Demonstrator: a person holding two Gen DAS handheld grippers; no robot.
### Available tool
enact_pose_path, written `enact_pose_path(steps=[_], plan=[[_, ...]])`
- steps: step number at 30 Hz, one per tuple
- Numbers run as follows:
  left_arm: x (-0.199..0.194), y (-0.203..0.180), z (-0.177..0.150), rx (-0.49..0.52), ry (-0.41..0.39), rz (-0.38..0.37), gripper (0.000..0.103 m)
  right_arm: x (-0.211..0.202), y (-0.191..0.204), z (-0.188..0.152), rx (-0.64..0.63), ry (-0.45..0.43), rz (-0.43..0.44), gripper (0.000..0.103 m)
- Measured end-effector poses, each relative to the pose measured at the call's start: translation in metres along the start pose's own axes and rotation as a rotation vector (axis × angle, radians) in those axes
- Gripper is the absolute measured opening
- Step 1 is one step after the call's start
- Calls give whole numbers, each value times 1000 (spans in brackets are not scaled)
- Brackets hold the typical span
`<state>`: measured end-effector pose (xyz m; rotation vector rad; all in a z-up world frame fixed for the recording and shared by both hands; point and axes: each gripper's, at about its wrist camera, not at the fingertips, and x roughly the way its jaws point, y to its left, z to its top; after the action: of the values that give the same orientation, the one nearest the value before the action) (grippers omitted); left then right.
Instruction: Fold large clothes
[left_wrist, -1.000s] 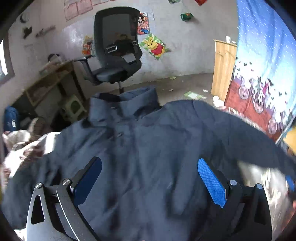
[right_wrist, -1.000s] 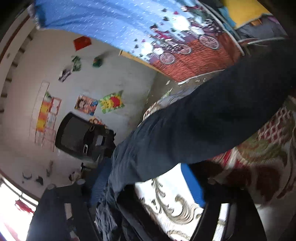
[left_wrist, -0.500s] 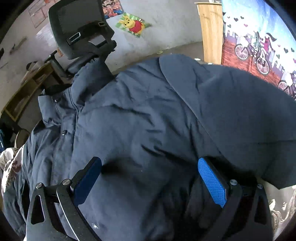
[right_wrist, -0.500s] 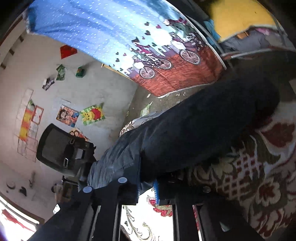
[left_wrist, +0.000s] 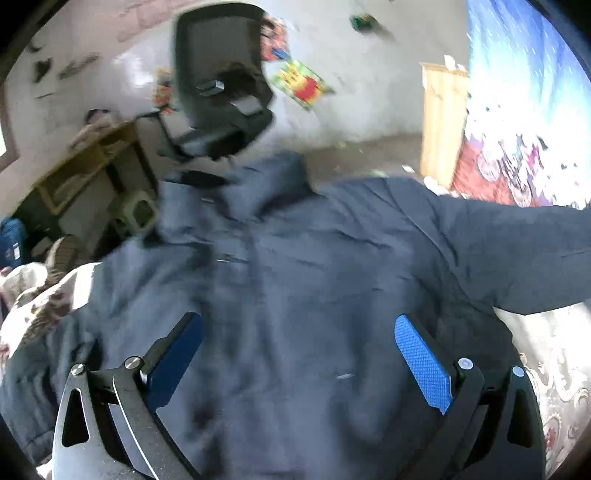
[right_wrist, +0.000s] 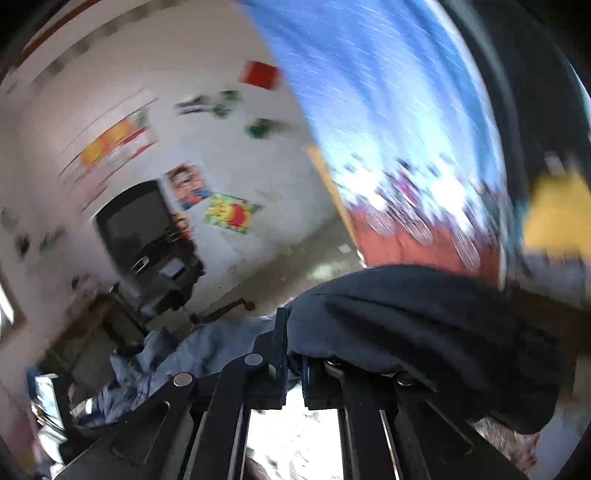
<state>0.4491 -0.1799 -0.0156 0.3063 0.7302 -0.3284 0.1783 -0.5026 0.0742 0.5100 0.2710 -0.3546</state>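
Note:
A large dark navy jacket (left_wrist: 314, 266) lies spread front-up on a patterned bedspread (left_wrist: 561, 387), collar toward the far side. My left gripper (left_wrist: 295, 321) hangs open just above the jacket's lower front, blue pads wide apart with nothing pinched between them. One sleeve (left_wrist: 517, 251) stretches out to the right and is raised. In the right wrist view my right gripper (right_wrist: 293, 354) is shut on that sleeve (right_wrist: 424, 325); the dark fabric drapes over its right finger and is held up off the bed. The rest of the jacket (right_wrist: 192, 354) lies below to the left.
A black office chair (left_wrist: 221, 92) stands beyond the collar by the white wall. A wooden desk (left_wrist: 92, 162) is at the left and a wooden cabinet (left_wrist: 441, 122) at the right. A blue and red curtain (left_wrist: 524, 92) hangs along the right side.
The right gripper closed on the sleeve, rolled and lifted it off the bed. The left gripper dipped close over the jacket, then drew back, still open.

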Motion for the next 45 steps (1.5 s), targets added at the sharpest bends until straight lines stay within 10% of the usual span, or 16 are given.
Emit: enact_pose_path(steps=[7, 17, 21, 26, 29, 34, 38, 45], plan=[[-62, 86, -9, -174, -53, -15, 102, 14, 163, 0, -368, 18, 176, 5], [-130, 204, -63, -349, -113, -95, 102, 92, 322, -151, -671, 386, 493, 6], [-119, 226, -91, -453, -62, -240, 102, 126, 336, -222, -684, 574, 493, 9], [-91, 223, -106, -480, 19, -359, 102, 138, 331, -261, -636, 702, 536, 57], [-74, 213, -104, -476, 56, -388, 102, 123, 318, -261, -672, 703, 569, 62], [-25, 199, -99, -468, 226, -219, 102, 106, 306, -232, -730, 605, 556, 69], [6, 192, -117, -442, 355, -133, 102, 127, 288, -199, -714, 456, 369, 87], [8, 179, -127, -361, 351, -55, 102, 210, 253, -223, -633, 562, 195, 89]])
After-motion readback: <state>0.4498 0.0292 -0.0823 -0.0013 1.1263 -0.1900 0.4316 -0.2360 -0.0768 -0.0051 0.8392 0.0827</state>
